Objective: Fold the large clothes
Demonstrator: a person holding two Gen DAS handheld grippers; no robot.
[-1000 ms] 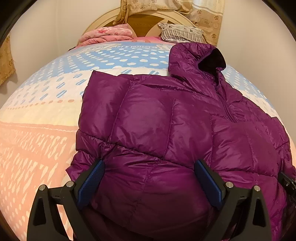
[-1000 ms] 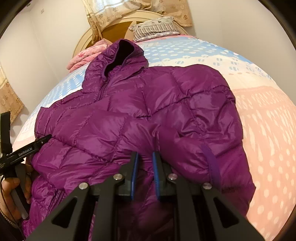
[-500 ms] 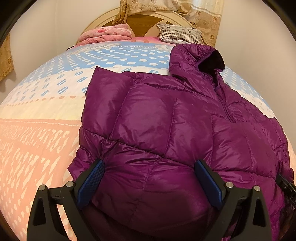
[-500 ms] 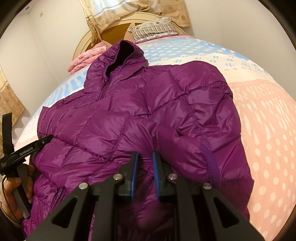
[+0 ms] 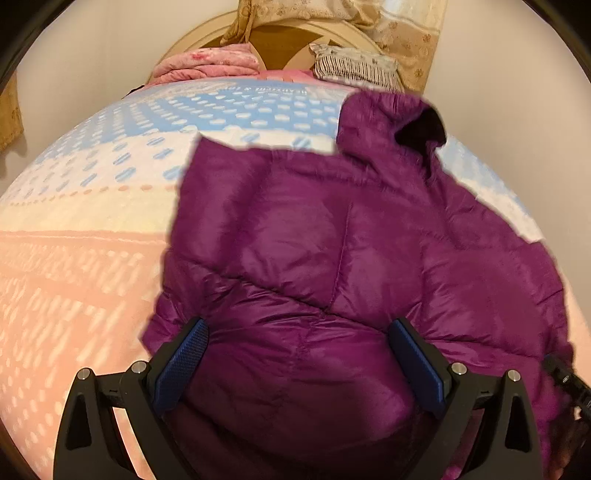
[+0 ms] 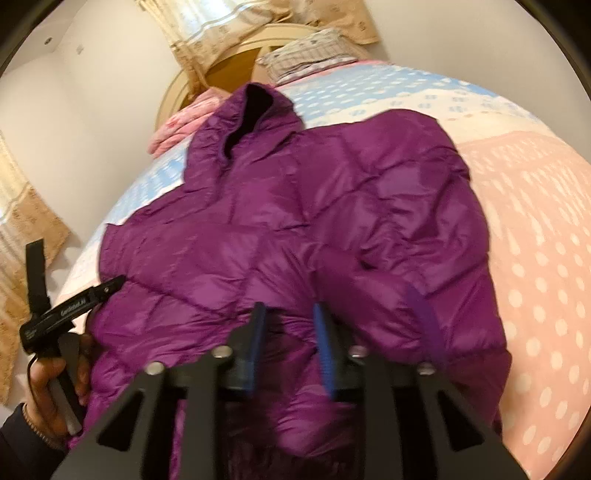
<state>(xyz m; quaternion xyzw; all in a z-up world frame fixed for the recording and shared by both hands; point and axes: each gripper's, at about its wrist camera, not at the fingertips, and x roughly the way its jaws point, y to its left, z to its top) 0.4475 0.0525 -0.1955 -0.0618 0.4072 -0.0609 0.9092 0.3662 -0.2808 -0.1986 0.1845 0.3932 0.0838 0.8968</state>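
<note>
- Purple quilted puffer jacket [image 5: 332, 266] lies spread on the bed [image 5: 81, 229], front up, its hood [image 6: 247, 122] pointing at the curved wooden headboard [image 5: 280, 33]; its long axis runs from the hem at the near edge up toward that headboard.
- Both sleeves are folded in over the jacket's body, so the outline is a compact block.
- The left gripper [image 5: 297, 363] sits low over the jacket's hem, levelled along the jacket's length, its blue-padded jaws wide apart with puffy fabric bulging between them, not pinched.
- In the right wrist view the left gripper's black handle shows at the jacket's left edge, wrapped by the person's left hand [image 6: 55, 384].
- The right gripper [image 6: 291, 345] is also at the hem, nearer the jacket's right sleeve; its jaws stand partly open with a fold of fabric in the gap, and the blur leaves it unclear whether the pads touch it.
- Bare dotted bedspread lies to the jacket's left and right, and beyond the hood.
- Folded pink bedding [image 5: 207, 66] and a striped pillow [image 5: 354, 66] rest against the headboard, well apart from the jacket.
</note>
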